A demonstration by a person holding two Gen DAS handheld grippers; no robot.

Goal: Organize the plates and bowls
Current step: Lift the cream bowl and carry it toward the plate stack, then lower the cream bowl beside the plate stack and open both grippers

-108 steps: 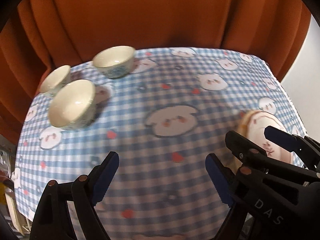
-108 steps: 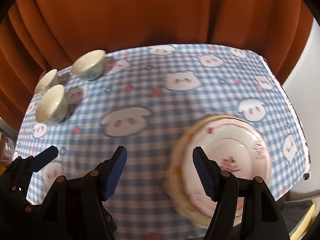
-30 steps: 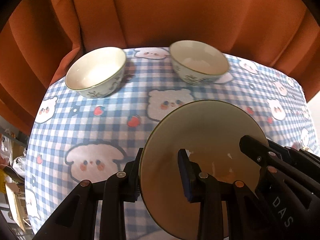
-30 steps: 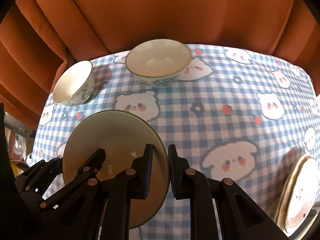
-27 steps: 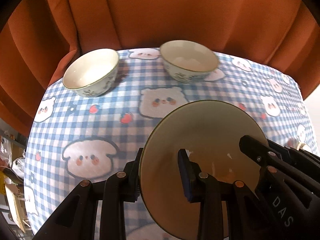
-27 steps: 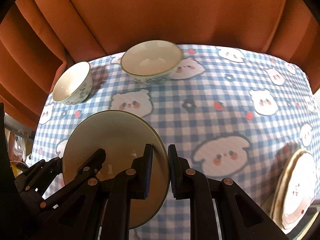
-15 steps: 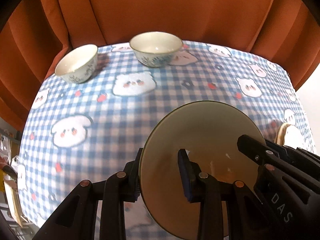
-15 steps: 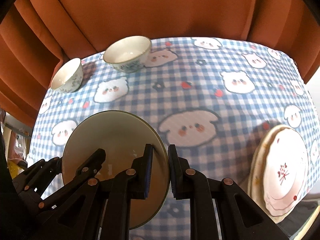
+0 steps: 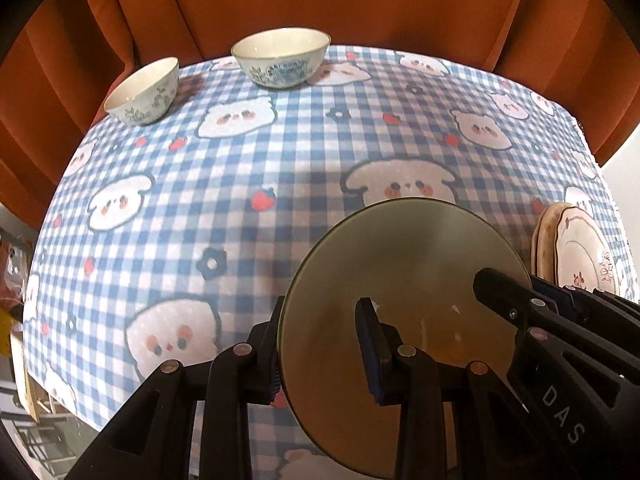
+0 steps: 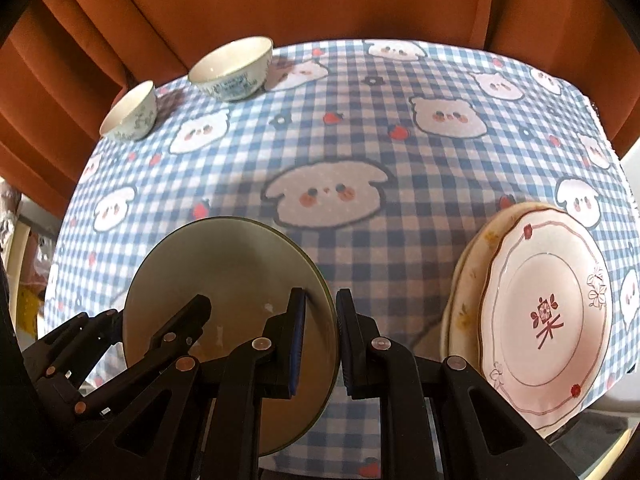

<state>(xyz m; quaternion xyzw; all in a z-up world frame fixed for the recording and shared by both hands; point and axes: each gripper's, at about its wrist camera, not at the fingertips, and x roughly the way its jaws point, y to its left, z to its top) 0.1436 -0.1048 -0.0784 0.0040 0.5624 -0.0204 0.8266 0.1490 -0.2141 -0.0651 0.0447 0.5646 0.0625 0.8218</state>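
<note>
Both grippers hold one beige bowl [image 9: 404, 280] with a green rim above the table's near side. My left gripper [image 9: 320, 344] is shut on its left rim. My right gripper [image 10: 320, 344] is shut on its right rim; the bowl shows in the right wrist view [image 10: 224, 280]. A stack of plates [image 10: 540, 320], the top one white with a red flower mark, lies at the near right; it shows in the left wrist view [image 9: 576, 252]. A small bowl [image 9: 142, 90] and a bigger bowl [image 9: 280, 56] with blue patterns stand at the far left.
The table [image 9: 280, 168] wears a blue checked cloth with cartoon bears. Orange curtains [image 9: 320, 0] hang behind it. The table's right edge runs close past the plate stack.
Both grippers have carried the beige bowl back and to the right from the far-left bowls. The two patterned bowls look smaller and the plate stack has come into view.
</note>
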